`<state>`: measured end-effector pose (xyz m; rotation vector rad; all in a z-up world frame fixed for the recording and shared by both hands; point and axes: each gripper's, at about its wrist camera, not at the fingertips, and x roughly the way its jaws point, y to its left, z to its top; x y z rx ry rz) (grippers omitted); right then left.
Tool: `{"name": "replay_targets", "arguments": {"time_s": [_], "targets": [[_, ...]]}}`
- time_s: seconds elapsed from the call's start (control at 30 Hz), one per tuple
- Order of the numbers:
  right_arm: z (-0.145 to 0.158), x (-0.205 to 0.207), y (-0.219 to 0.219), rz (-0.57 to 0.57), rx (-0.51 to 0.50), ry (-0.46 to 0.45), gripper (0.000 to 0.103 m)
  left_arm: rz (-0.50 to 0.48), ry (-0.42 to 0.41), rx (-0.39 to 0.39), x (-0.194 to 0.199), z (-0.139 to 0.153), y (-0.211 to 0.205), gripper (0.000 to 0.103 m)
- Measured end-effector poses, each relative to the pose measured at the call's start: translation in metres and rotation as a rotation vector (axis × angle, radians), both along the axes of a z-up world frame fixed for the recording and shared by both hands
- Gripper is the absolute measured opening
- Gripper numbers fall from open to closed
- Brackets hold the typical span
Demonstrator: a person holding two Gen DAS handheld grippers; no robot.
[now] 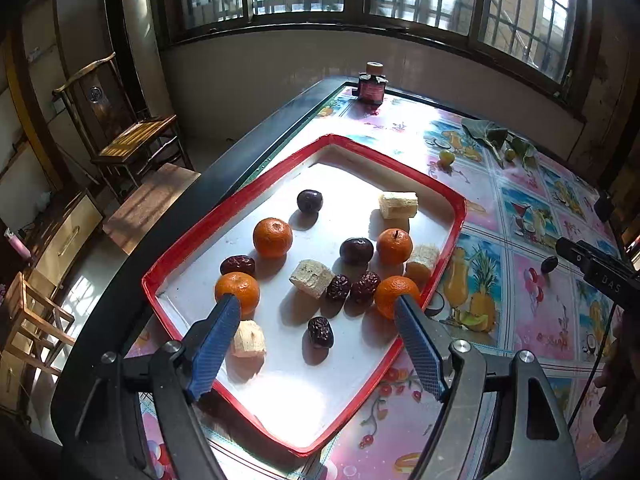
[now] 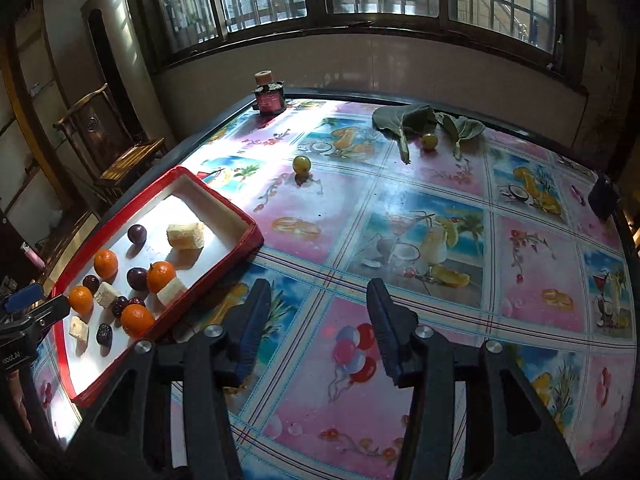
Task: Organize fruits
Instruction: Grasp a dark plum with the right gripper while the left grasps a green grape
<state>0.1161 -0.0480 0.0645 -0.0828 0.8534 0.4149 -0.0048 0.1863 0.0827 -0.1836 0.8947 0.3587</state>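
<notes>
A red-rimmed white tray [image 1: 436,188] [image 2: 236,212] holds several oranges [image 1: 273,237], dark plums [image 1: 309,200], red dates [image 1: 320,332] and pale banana pieces [image 1: 398,204]. My left gripper [image 1: 318,306] is open and empty above the tray's near half. My right gripper [image 2: 316,294] is open and empty over the tablecloth, right of the tray. Two green fruits [image 2: 301,164] [image 2: 429,141] lie on the table beyond it. A dark fruit [image 1: 549,265] lies on the cloth next to the right gripper's body [image 1: 592,268].
Green leaves [image 2: 404,118] lie at the table's far side. A small dark jar [image 2: 270,98] stands at the far edge. A dark object [image 2: 604,200] sits at the right edge. A wooden chair [image 1: 120,128] and stools stand left of the table.
</notes>
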Motion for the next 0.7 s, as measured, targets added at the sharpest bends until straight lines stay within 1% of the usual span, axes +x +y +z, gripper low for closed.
{"name": "replay_targets", "arguments": {"time_s": [0.07,0.13,0.23,0.37,0.4,0.43,0.47,0.5,0.57,0.7], "targets": [[-0.009,0.005,-0.02,-0.027,-0.009,0.02,0.056,-0.013,0.012,-0.004,-0.002,-0.002,-0.01,0.079],[-0.02,0.009,-0.027,-0.022,-0.018,0.045,0.056,-0.029,0.025,-0.012,-0.003,-0.004,-0.019,0.079],[-0.031,0.012,-0.025,-0.004,-0.034,0.048,0.056,-0.045,0.032,0.005,-0.003,-0.002,-0.03,0.079],[-0.042,0.018,-0.016,0.024,-0.053,0.043,0.056,-0.059,0.022,0.056,0.001,0.008,-0.038,0.079],[-0.045,0.019,-0.014,0.033,-0.056,0.051,0.051,-0.064,0.018,0.063,0.004,0.011,-0.039,0.079],[-0.047,0.02,-0.013,0.044,-0.055,0.06,0.04,-0.067,0.013,0.071,0.009,0.014,-0.039,0.079],[-0.049,0.02,-0.013,0.049,-0.06,0.062,0.031,-0.073,0.007,0.081,0.015,0.017,-0.04,0.079],[-0.05,0.021,-0.013,0.053,-0.068,0.058,0.03,-0.085,0.003,0.09,0.022,0.02,-0.042,0.079],[-0.052,0.021,-0.015,0.057,-0.07,0.052,0.02,-0.106,0.008,0.103,0.041,0.023,-0.045,0.079],[-0.052,0.026,-0.022,0.05,-0.025,0.061,0.02,-0.155,0.016,0.136,0.09,0.025,-0.055,0.079]]}}
